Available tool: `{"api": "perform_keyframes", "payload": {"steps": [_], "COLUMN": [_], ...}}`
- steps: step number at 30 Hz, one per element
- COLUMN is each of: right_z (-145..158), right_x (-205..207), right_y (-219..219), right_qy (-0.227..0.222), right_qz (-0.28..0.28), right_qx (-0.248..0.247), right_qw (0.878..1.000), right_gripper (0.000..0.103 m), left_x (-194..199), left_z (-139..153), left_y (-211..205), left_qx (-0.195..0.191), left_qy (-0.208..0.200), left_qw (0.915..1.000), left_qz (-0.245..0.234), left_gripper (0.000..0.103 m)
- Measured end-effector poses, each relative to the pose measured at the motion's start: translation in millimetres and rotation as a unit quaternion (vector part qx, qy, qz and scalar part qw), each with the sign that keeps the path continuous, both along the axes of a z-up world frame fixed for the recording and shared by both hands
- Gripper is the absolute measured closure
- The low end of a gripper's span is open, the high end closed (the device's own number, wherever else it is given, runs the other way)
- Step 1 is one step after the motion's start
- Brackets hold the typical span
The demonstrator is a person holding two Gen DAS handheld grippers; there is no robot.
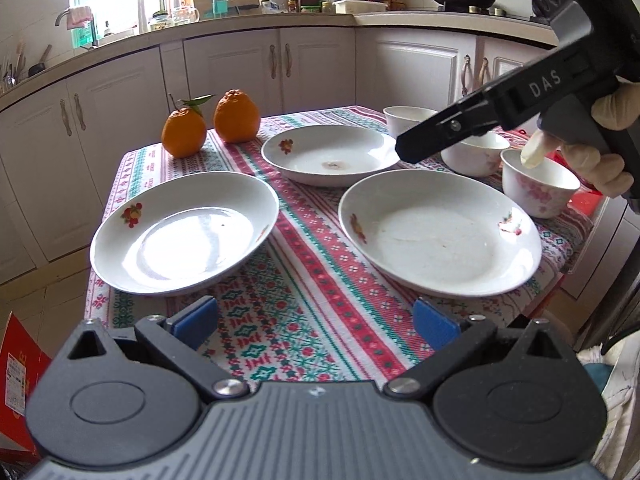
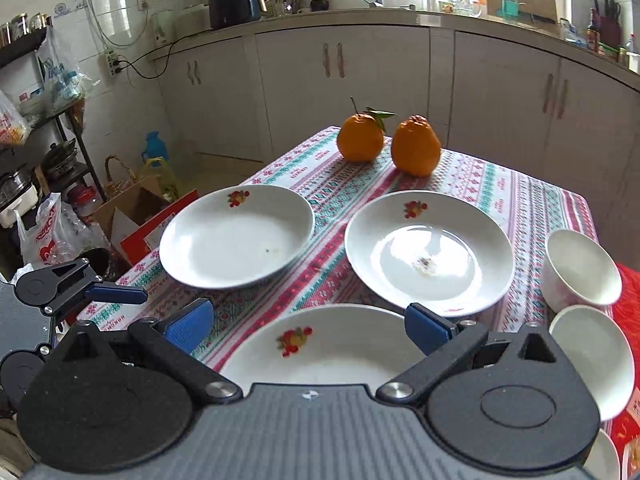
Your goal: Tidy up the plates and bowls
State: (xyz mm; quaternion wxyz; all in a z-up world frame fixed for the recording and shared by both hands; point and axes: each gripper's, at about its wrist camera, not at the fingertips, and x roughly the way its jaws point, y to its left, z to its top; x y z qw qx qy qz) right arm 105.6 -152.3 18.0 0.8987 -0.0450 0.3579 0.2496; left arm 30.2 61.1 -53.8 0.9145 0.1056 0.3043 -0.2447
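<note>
I have 3 plates and 3 bowls to gather on the patterned tablecloth [image 1: 312, 280], and nothing is stacked yet, so I judge the step in hand is the first pick of a plate. To do it well I want to come in low at a rim, slide 1 finger under the lip and the other over it, and lift level so the plate does not tip or drag the cloth.

In the left wrist view, the near-left plate [image 1: 184, 236] sits at centre left, the near-right plate [image 1: 440, 232] at centre right, and the far plate [image 1: 328, 156] above them in mid frame. The bowls [image 1: 536, 188] cluster at the right edge. 2 oranges [image 1: 212, 124] stand at the upper left of the table, well apart from the bowls; I should keep clear of them.

My left gripper [image 1: 316, 328] is wide open at the bottom of the frame, holding nothing, over bare cloth between the 2 near plates. My right gripper [image 2: 308, 328] is also wide open and empty, hovering over the near plate [image 2: 340, 348] at the bottom centre of its view; I cannot tell if it touches the rim.
</note>
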Motion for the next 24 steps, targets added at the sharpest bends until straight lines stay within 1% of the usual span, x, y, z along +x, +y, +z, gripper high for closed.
{"api": "perform_keyframes", "payload": {"steps": [4,8,10,15,17,21,24], "right_z": [-10.7,-20.5,-23.7,-27.9,-28.2,-29.9,-31.5], "right_x": [-14.0,-17.2,-16.2,-13.1,-11.7,-8.5,-6.2], "right_y": [-22.3,-40.8,-48.0,-57.1,-58.3,-57.6,-56.6], "right_qy": [0.009,0.02,0.025,0.032,0.031,0.031,0.032], "right_qz": [-0.025,-0.042,-0.047,-0.05,-0.048,-0.045,-0.042], "right_qx": [-0.002,-0.007,-0.006,-0.001,0.001,0.002,0.001], "right_qw": [1.0,0.999,0.999,0.998,0.998,0.998,0.999], "right_gripper": [0.0,0.0,0.0,0.0,0.0,0.0,0.0], "left_x": [-4.6,-4.8,-5.6,-5.9,-6.3,-3.8,1.7], "left_z": [-4.0,-6.8,-7.2,-7.8,-6.9,-4.3,-5.3], "left_y": [-16.9,-31.2,-36.4,-43.3,-45.9,-47.7,-47.5], "left_qx": [-0.002,-0.002,-0.01,-0.024,-0.023,-0.031,-0.042], "left_qy": [0.002,0.003,0.002,0.014,0.01,0.004,0.02], "left_qw": [0.9998,0.9992,0.9983,0.997,0.9969,0.9963,0.9954], "left_qz": [-0.019,-0.04,-0.057,-0.073,-0.075,-0.079,-0.084], "left_gripper": [0.001,0.0,0.0,0.001,0.001,0.001,0.001]}}
